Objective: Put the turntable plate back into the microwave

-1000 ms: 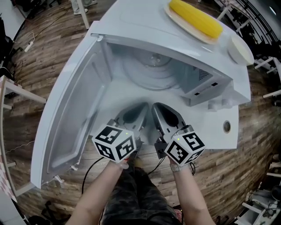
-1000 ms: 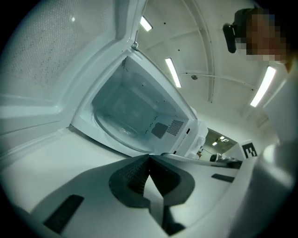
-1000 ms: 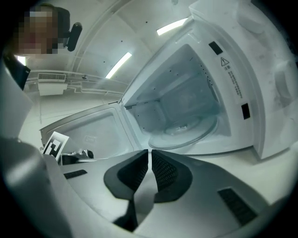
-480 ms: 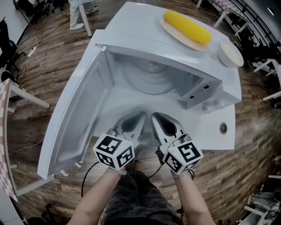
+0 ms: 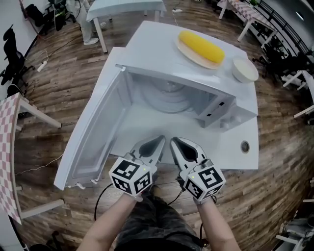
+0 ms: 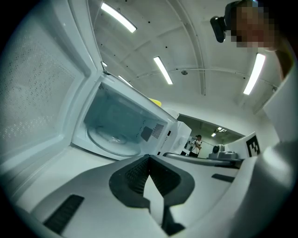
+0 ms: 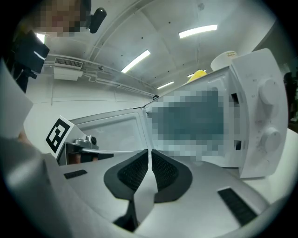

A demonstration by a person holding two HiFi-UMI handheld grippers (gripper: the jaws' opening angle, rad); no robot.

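The white microwave (image 5: 196,88) stands on a white table with its door (image 5: 98,132) swung open to the left. The clear glass turntable plate (image 5: 169,100) lies flat inside the cavity; the left gripper view shows this plate (image 6: 111,139) on the cavity floor too. My left gripper (image 5: 159,139) and right gripper (image 5: 174,141) hover side by side over the table in front of the opening, well short of the plate. Both are shut with nothing between the jaws, as the left gripper (image 6: 149,158) and right gripper (image 7: 149,153) views show.
On top of the microwave rest a yellow corn cob on a plate (image 5: 201,46) and a white bowl (image 5: 244,70). The table has a round cable hole (image 5: 245,146) at front right. Another white table (image 5: 122,7) and a checkered one (image 5: 7,147) stand on the wooden floor.
Both grippers have drawn back from the microwave opening toward the person, staying shut. The head view has pulled away, so more of the room shows.
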